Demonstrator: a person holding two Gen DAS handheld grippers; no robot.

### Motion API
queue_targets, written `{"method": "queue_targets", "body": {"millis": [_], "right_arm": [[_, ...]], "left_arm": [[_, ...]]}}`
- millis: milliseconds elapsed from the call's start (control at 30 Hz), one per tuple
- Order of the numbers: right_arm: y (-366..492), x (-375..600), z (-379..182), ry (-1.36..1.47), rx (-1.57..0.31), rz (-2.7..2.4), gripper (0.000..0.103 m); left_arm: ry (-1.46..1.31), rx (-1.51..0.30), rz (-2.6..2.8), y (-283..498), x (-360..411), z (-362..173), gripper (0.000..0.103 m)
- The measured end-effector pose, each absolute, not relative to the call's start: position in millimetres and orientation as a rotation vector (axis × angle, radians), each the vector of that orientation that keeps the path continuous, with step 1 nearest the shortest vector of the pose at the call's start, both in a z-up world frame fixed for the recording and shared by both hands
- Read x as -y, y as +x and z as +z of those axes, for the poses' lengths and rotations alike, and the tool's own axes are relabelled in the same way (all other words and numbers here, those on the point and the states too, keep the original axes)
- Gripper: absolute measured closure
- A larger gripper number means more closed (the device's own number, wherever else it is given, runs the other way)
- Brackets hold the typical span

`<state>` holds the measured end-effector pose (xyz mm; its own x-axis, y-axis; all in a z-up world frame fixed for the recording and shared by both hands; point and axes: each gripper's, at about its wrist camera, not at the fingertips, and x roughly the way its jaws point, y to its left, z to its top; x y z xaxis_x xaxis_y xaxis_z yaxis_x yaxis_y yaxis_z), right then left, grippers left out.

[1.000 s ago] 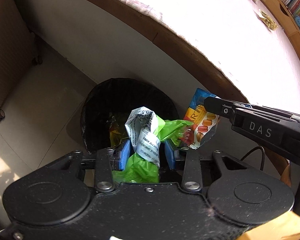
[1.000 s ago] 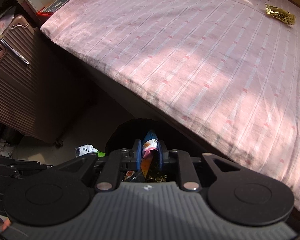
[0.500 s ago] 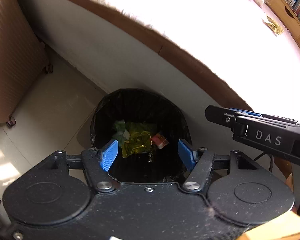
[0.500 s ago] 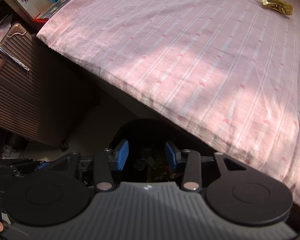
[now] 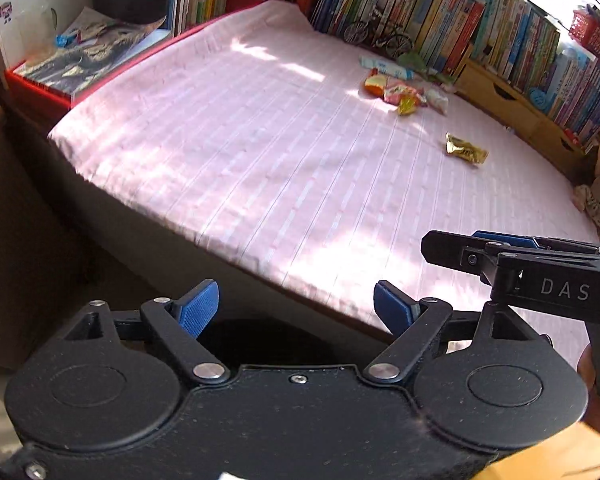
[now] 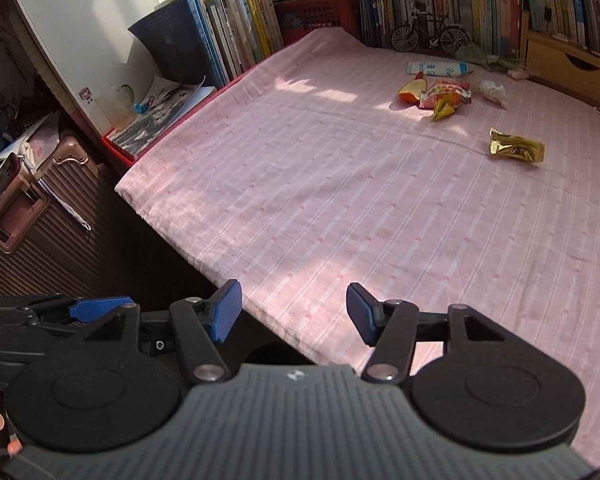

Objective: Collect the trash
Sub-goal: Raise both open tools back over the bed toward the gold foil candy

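My left gripper (image 5: 296, 308) is raised over the near edge of the pink bed (image 5: 284, 152), its jaws opening with nothing between them. My right gripper (image 6: 294, 314) stands beside it, jaws also opening and empty. A gold wrapper (image 5: 465, 149) (image 6: 516, 147) lies alone on the bed. Further back sits a cluster of snack wrappers (image 5: 400, 94) (image 6: 440, 94), a white packet (image 6: 438, 68) and crumpled tissue (image 6: 494, 90). Only the dark rim of the black bin (image 5: 260, 336) shows below the left jaws.
Books (image 5: 480, 20) line shelves behind the bed, with a model bicycle (image 6: 430, 36) in front. A brown suitcase (image 6: 40, 216) stands left of the bed. Magazines (image 5: 84, 52) lie on a red box at the bed's left corner. A wooden drawer unit (image 5: 500, 100) sits at the back right.
Both grippers let their wrappers fall into the black bin, opened, then rose and tilted up, so the view swung from the bin to the bed and bookshelves.
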<state>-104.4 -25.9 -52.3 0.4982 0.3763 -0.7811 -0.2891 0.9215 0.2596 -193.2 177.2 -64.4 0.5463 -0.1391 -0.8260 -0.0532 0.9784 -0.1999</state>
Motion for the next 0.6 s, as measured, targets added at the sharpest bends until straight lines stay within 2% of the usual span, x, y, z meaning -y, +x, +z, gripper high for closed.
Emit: {"method": "queue_targets", "body": {"millis": [267,600], "right_arm": [[-63.0,61.8,-15.6,0.107,-0.840,0.309,0.020],[-3.0,127.5,-13.1,0.107,-0.811,0.197,0.019]], "left_arm": [[-0.202,-0.892,-0.098,-137.7,-153.2,-23.0,0.014],[-0.208,-0.886,-0.093,-57.3,-104.0,-24.3,0.013]]}}
